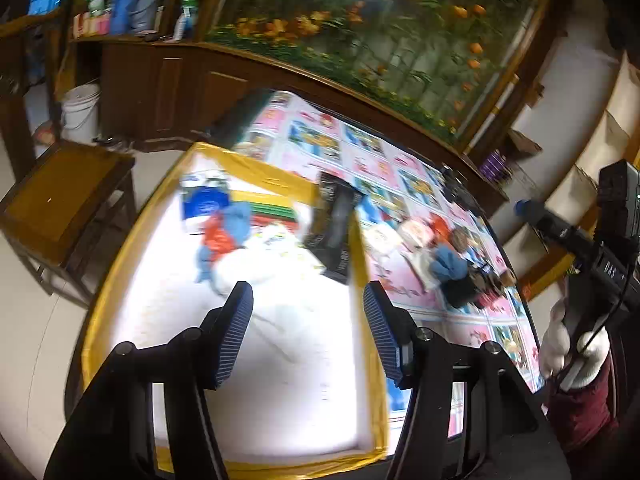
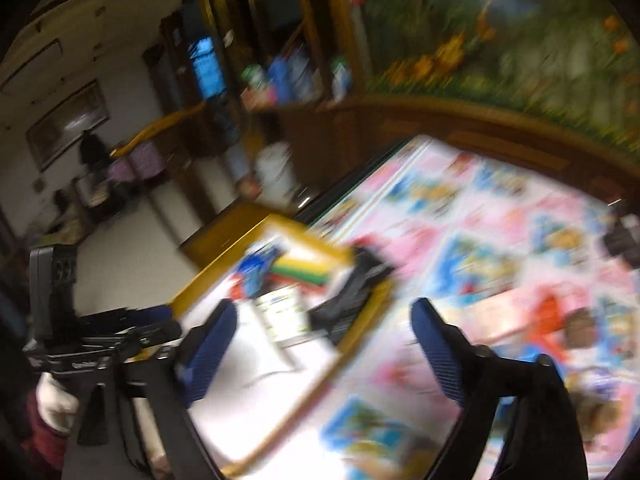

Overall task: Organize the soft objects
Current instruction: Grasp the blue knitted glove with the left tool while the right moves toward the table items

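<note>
My left gripper (image 1: 308, 332) is half open and empty over the box (image 1: 362, 264). My right gripper (image 2: 324, 352) gapes wide, empty. A blue cloth (image 1: 450, 265) lies on the table (image 1: 412, 168) near the box's right edge; another blue cloth (image 1: 236, 220) lies in the box's far end.

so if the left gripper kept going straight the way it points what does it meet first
Probably the white fabric lying in the yellow-rimmed box; the left gripper is open and empty, though depth is unclear.

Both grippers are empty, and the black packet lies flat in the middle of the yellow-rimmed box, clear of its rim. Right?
Not quite. The left wrist view shows the black packet propped across the rim of the yellow-rimmed box, not flat in the middle. The left gripper and right gripper are indeed empty.
</note>
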A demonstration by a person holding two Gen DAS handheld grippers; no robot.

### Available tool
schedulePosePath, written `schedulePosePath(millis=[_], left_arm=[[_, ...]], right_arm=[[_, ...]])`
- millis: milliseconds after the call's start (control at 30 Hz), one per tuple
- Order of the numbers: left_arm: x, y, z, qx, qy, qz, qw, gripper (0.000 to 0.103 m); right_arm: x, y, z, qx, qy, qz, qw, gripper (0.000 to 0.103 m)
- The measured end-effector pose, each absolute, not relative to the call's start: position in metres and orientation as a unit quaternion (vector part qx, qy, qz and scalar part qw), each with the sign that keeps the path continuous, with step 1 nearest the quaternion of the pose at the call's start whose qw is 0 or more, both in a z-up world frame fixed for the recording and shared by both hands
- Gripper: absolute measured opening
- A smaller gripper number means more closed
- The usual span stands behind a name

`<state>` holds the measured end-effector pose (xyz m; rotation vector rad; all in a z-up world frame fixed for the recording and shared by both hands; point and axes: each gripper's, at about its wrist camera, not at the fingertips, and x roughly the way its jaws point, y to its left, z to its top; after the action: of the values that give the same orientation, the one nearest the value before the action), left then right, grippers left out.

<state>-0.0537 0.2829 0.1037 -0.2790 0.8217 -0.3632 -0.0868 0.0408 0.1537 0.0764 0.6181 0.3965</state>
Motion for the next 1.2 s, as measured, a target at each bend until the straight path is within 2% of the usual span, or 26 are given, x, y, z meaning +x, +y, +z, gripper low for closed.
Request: schedulePosePath(millis=[67,233,400,733,933,967,1133,1200], left_arm=[[-0.051,0.259,0.106,-0.12,0.401,-0.19,0.888,0.059],[-0.048,0.197,0.106,-0.078,0.416,-0.226,0.877,0.059],[-0.042,0.128,0.097,-0.041,0.437,-0.263,0.859,0.059],[0.021,0.05,0.067,-0.173,0.503,-0.288,0.796,0.058],[0.054,0.02,0.047,-0.168,0.521,-0.262,0.795,0.058],[0.054,0.017,0.045,-0.159,0.523,-0.264,0.795,0.057],[0.044,0.022,0.044,-0.141,0.516,-0.267,0.802,0.038],[0.04,0.036,0.046,-0.158,0.511,-0.27,0.8,0.037]], right_arm=[[-0.103,-0.006,0.152,0.062,0.291,0.16,0.941,0.103],[-0.119,-0.113,0.113,0.173,0.339,0.097,0.92,0.103],[-0.125,-0.184,0.098,0.23,0.366,0.061,0.9,0.102],[-0.128,-0.238,0.067,0.268,0.358,0.044,0.894,0.102],[-0.122,-0.255,0.039,0.276,0.354,0.041,0.893,0.102],[-0.122,-0.257,0.037,0.276,0.354,0.039,0.893,0.102],[-0.122,-0.274,0.032,0.283,0.357,0.021,0.89,0.102],[-0.119,-0.282,0.031,0.29,0.361,0.014,0.886,0.102]])
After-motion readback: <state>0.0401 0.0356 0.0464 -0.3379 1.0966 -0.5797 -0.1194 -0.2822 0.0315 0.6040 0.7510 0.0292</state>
